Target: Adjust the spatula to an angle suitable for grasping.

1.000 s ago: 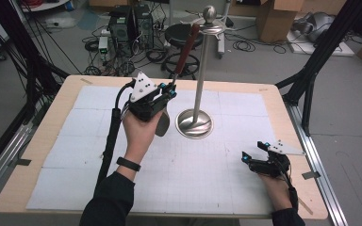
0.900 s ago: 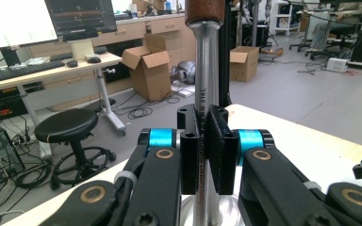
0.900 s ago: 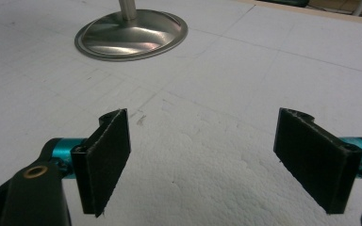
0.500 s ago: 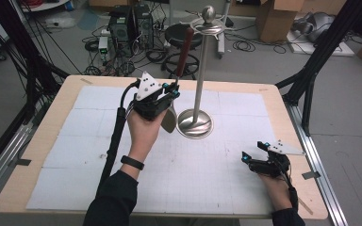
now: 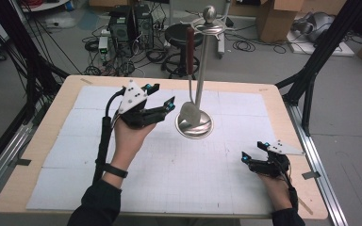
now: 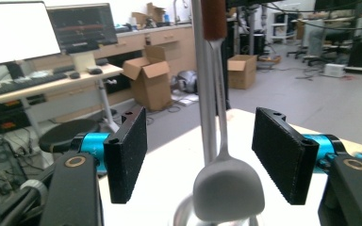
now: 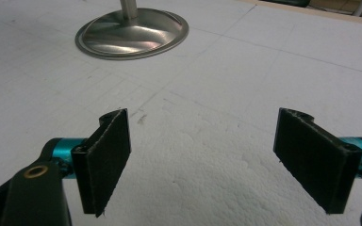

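Now the steel spatula with the dark brown wooden handle (image 5: 189,80) hangs from a top arm of the tall silver utensil stand (image 5: 201,70). Its flat blade dangles just above the stand's round domed base, close beside the upright pole. That stand rests on the white gridded mat (image 5: 169,160) that covers the pale wooden table (image 5: 52,136).

Just left of the spatula the left gripper (image 5: 159,94) is held off the mat. Its jaws have just been opening and stand apart. In the left gripper view the spatula blade (image 6: 227,188) and the pole (image 6: 202,84) lie between the black pads (image 6: 131,150), which press on neither.

Well apart, near the table's right front corner, the right gripper (image 5: 254,151) sits low over the mat, its jaws wide apart with bare mat between the pads (image 7: 104,157).
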Action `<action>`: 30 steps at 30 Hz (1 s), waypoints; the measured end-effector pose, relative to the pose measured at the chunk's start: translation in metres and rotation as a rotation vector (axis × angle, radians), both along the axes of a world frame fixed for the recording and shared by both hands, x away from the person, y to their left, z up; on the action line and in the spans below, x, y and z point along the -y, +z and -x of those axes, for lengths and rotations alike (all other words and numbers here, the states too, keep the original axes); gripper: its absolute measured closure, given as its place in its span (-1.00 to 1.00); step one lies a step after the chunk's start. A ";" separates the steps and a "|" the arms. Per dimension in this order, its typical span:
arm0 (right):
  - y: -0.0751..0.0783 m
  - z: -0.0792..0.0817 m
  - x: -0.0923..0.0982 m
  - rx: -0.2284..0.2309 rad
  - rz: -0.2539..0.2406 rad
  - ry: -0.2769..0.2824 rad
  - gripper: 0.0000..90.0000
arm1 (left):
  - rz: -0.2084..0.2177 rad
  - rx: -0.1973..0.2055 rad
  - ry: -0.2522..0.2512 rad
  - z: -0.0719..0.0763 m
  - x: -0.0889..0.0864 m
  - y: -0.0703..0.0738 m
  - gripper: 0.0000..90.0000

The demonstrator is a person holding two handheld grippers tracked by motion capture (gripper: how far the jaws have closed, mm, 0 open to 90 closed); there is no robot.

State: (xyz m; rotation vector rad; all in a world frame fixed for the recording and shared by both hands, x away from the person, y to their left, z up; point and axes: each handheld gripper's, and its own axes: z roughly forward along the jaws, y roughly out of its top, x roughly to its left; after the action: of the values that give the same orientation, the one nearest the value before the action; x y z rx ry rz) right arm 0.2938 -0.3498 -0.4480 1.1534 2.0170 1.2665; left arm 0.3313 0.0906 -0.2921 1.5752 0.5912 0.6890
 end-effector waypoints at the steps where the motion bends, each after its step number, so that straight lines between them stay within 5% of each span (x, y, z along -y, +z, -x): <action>1: 0.000 0.000 0.000 0.000 0.000 0.000 -0.59 | 0.000 0.000 0.000 0.000 0.000 0.000 -0.26; 6: 0.000 0.000 0.000 -0.002 0.000 -0.001 -0.59 | -0.028 -0.022 -0.067 0.020 -0.037 -0.016 -0.49; 12: 0.000 0.000 0.000 0.000 0.000 0.002 -0.59 | -0.097 -0.029 -0.054 0.041 -0.077 -0.036 -0.63; 16: 0.000 0.001 -0.002 0.003 0.015 0.005 -0.60 | -0.089 -0.047 -0.054 0.051 -0.101 -0.053 -0.63; 30: 0.000 0.001 -0.003 0.008 0.029 0.010 -0.60 | -0.109 -0.136 -0.005 0.057 -0.157 -0.109 -0.67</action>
State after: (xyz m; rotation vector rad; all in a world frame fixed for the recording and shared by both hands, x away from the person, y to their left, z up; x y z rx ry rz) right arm 0.2923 -0.3467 -0.4481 1.1245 2.0307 1.2401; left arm 0.2742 0.2473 -0.4013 1.7346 0.6590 0.6217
